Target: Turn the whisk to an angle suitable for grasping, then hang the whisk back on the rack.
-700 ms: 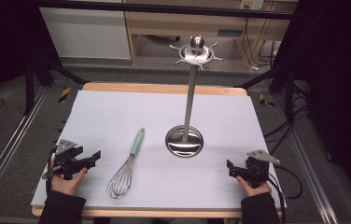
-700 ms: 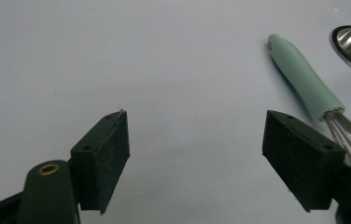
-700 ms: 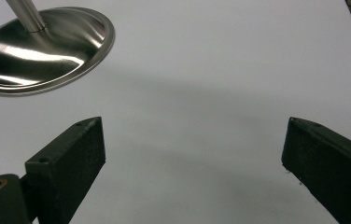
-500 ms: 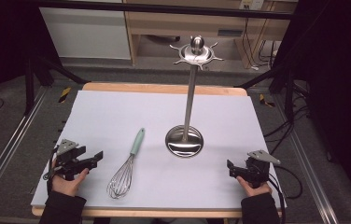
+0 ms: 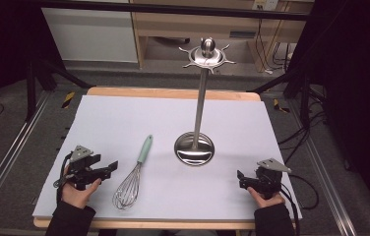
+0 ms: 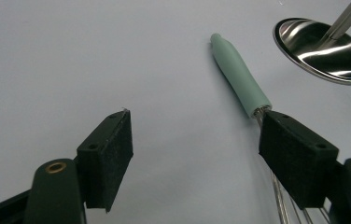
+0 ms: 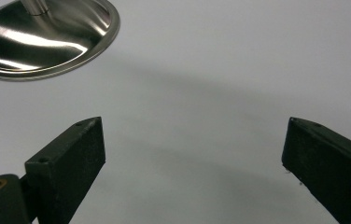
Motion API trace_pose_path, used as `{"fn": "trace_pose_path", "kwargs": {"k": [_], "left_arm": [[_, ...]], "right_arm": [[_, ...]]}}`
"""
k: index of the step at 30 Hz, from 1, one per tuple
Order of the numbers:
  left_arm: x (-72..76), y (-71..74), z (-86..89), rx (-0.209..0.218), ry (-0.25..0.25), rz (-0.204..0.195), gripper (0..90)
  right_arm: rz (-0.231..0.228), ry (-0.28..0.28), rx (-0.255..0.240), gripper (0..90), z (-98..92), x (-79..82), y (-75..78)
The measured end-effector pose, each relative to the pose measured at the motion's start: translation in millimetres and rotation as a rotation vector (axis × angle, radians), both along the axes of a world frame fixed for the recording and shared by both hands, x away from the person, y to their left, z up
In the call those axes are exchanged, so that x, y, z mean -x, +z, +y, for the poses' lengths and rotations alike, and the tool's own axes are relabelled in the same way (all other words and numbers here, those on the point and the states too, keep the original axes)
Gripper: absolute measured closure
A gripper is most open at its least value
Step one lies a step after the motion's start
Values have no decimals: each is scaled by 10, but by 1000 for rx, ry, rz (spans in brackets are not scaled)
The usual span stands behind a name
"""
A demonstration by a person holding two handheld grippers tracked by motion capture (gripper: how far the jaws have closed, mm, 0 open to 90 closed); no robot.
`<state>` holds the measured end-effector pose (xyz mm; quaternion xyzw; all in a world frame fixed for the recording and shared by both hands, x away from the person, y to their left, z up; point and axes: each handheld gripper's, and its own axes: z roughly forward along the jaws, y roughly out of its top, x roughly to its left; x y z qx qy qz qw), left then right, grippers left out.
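Left tongs [image 5: 108, 168] nearer whisk [image 5: 133, 176]

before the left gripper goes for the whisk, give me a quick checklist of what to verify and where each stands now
1. Left gripper open: ok, jaws spread wide with nothing between them.
2. Whisk free to pick: ok, it lies flat on the white table sheet, touching nothing else.
3. Jaws lined up on the mint handle: not ok, in the left gripper view the handle sits off to the right, beyond the right-hand jaw.
4. Stand upright for hanging: ok, its base sits flat beside the whisk.
5. Hooks at the stand's top free: ok, nothing hangs there.
6. Right gripper out of the way: ok, open and holding nothing, near the table's right edge.
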<state>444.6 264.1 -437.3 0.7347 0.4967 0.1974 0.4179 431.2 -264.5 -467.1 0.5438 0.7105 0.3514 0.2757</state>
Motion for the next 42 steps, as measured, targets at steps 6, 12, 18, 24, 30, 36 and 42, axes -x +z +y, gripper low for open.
{"fn": "trace_pose_path", "kwargs": {"k": [6, 12, 18, 24, 30, 36, 42], "left_arm": [[-19, 58, -94, -12, -22, -7, 250], [-14, 141, -212, -23, -51, -16, 250], [-12, 200, -267, -24, -63, -20, 249], [-36, 243, -301, -29, -69, -10, 249], [-135, 302, -380, -30, -85, 1, 261], [-233, 350, -489, -53, -96, 11, 275], [-330, 372, -575, -68, -102, 29, 281]], "right_arm": [[7, 13, -3, 70, 27, 11, 2], [6, 15, 3, 70, 32, 9, 2], [10, 15, 2, 70, 30, 6, 3], [13, 9, -1, 70, 29, 7, 6], [14, 5, 6, 71, 27, 3, 4], [19, 9, 6, 71, 31, 13, 6], [16, 11, 14, 73, 32, 14, -3]]}}
